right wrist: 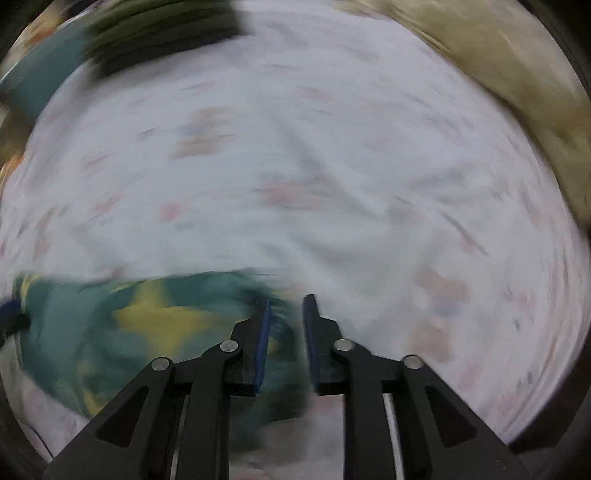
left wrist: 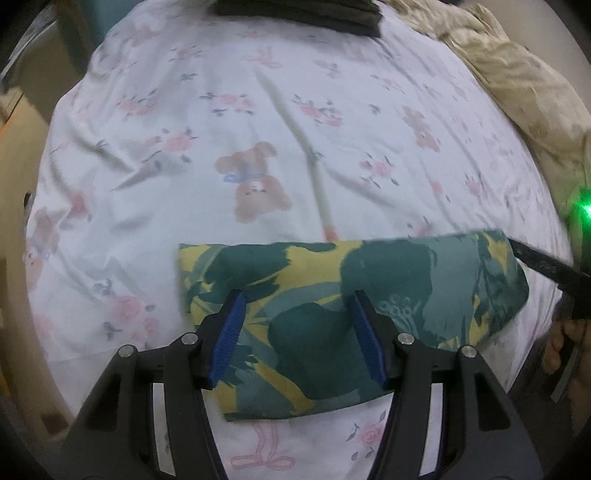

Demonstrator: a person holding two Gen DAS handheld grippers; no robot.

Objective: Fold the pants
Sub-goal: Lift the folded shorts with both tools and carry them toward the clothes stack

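Green and yellow leaf-print cotton fills the lower middle of the left wrist view: the pants (left wrist: 332, 325) lie folded into a compact, nearly rectangular packet on the bed sheet (left wrist: 258, 122), white with pink flowers and teddy bears. My left tool (left wrist: 297, 306) hovers over the packet with its blue pads (left wrist: 231, 332) spread wide and nothing between them; I cannot tell whether the tips touch the cloth. At the right end of the packet a dark finger of the right tool (left wrist: 543, 262) reaches to the upper corner. A dark folded garment (left wrist: 303, 14) sits at the far edge of the bed, and a beige quilt (left wrist: 517, 81) bunches along the right side.

The right wrist view is heavily smeared by motion. The right tool (right wrist: 286, 306) has its jaws narrowed to a slim gap over the edge of the pants (right wrist: 129, 332), and I cannot tell whether any cloth is pinched there. The bed sheet (right wrist: 314, 166) is only pale streaks.

I judge the fold nearly finished, with tidying left. To do it well I would slow the right hand first, since that blur suggests it could drag the corner. I would press the left tool flat on the packet's middle as an anchor, then square the right edge with a short, low pull so the layers stay aligned.
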